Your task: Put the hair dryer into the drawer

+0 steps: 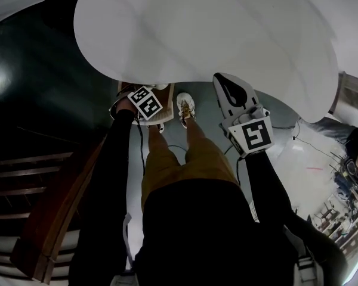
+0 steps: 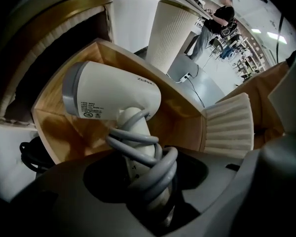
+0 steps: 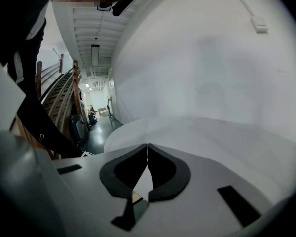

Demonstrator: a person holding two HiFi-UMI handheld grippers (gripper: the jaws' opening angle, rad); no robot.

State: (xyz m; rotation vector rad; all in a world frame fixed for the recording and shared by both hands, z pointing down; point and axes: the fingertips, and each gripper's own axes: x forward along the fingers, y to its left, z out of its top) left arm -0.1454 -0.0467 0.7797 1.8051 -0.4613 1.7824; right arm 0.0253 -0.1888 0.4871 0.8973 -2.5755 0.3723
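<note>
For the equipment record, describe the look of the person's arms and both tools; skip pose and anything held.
Both arms wear black long sleeves. The left tool and right tool have pale grey bodies, and each carries a cube printed with black-and-white square markers. The right tool's jaws are lined with black, leaf-shaped pads.
</note>
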